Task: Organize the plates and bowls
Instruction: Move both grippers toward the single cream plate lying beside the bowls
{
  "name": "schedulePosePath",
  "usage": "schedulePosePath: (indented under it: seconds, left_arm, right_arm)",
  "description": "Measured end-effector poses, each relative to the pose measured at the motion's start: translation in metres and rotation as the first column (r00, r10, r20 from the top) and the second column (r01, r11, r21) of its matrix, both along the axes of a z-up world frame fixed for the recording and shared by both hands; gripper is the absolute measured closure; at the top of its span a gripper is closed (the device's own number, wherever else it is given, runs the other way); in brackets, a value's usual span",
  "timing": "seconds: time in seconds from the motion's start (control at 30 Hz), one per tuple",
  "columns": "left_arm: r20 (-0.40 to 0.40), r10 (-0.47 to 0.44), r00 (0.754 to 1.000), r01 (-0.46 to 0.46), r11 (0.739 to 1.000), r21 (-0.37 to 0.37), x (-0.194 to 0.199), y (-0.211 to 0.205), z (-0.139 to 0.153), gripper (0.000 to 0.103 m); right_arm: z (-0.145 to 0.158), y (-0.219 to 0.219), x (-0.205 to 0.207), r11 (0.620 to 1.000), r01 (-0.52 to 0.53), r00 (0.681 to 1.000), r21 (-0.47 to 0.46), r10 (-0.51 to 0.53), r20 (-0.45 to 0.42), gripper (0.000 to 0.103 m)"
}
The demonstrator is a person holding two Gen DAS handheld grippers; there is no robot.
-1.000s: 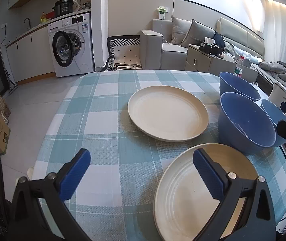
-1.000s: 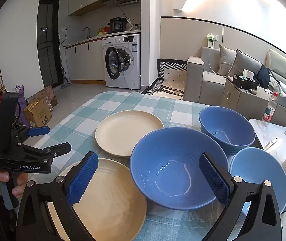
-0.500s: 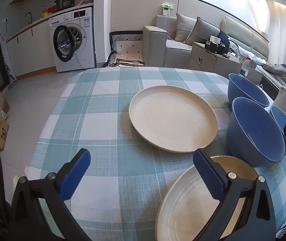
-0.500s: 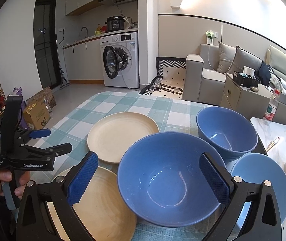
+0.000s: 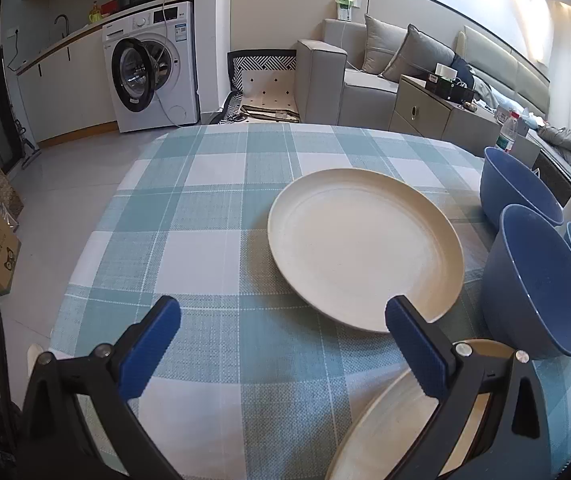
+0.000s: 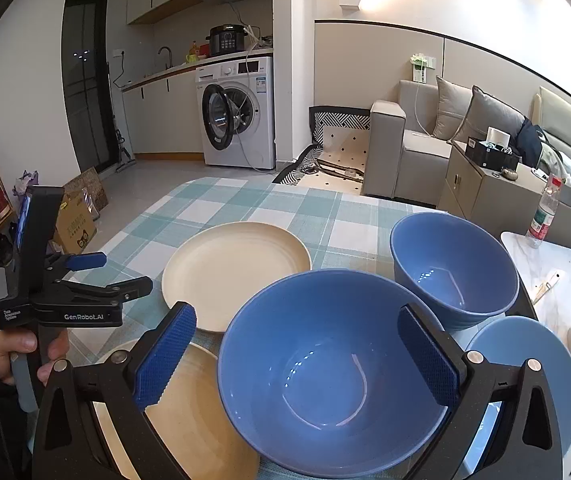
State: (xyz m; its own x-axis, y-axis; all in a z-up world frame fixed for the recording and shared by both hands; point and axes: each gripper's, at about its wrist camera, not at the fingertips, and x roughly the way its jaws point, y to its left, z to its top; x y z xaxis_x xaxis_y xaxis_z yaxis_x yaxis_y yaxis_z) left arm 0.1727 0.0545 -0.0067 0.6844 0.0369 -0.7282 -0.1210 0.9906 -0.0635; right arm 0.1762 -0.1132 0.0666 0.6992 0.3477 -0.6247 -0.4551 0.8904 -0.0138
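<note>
Two cream plates and three blue bowls sit on a checked tablecloth. The far plate lies mid-table. The near plate lies at the front edge. My left gripper is open and empty, its right finger over the near plate's rim; it also shows in the right wrist view. My right gripper is open, its fingers either side of the big near bowl, not touching that I can tell. A second bowl stands behind, a smaller one to the right.
The checked table ends close on the left and front. Beyond are a washing machine, a grey sofa and a cabinet. A white side table with a bottle stands right of the bowls.
Both grippers have moved forward over the table. The far plate and big bowl look nearer and the near plate has slid lower in the views. Both grippers stay open.
</note>
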Motion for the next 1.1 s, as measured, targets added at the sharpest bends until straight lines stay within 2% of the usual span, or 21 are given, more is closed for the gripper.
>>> schedulePosePath:
  seconds: [0.57,0.83,1.1]
  left_arm:
    - [-0.088,0.023,0.996,-0.019,0.999,0.037,0.032,-0.002,-0.024,0.001]
    - [-0.129,0.039,0.991,-0.028,0.996,0.084,0.036,-0.002,-0.032,0.002]
    - [-0.128,0.045,0.991,-0.036,0.997,0.074,0.03,0.004,-0.033,0.002]
  right_arm:
    - [-0.008,-0.001,0.008,1.0,0.001,1.0,-0.006,-0.001,-0.021,0.001]
    - [-0.009,-0.002,0.01,1.0,0.002,1.0,-0.005,-0.002,-0.024,0.001]
    - [-0.009,-0.001,0.011,1.0,0.002,1.0,-0.004,-0.002,-0.025,0.001]
